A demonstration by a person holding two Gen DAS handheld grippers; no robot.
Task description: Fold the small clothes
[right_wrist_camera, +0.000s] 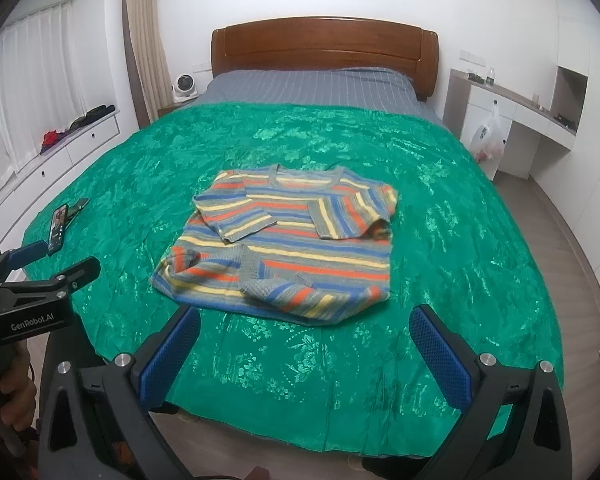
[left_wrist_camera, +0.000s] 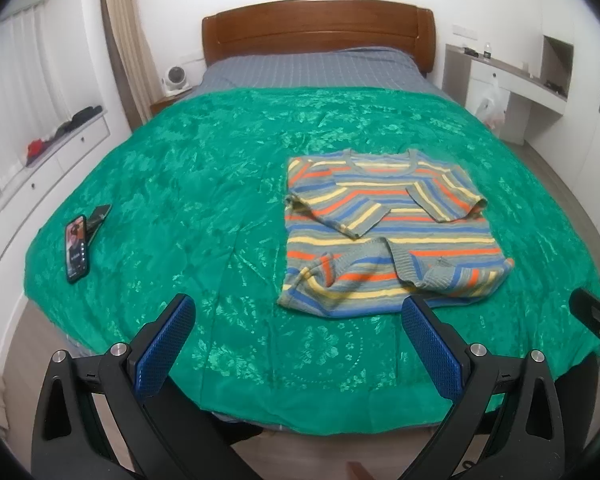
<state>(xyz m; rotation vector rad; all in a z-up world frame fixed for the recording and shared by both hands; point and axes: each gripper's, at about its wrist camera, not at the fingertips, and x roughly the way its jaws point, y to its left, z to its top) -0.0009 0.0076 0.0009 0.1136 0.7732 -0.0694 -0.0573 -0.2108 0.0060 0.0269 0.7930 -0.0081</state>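
left hand-held gripper (left_wrist_camera: 296, 320): fingers spread apart, nothing held, near bed foot
right hand-held gripper (right_wrist_camera: 304, 330): fingers apart, nothing held
striped sweater (left_wrist_camera: 388, 232): flat on green bedspread (left_wrist_camera: 204, 184), sleeves folded in
phone (left_wrist_camera: 77, 248): bedspread's left edge

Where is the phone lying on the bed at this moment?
The phone lies on the green bedspread near the bed's left edge in both wrist views, well left of the striped sweater, beside a small dark object.
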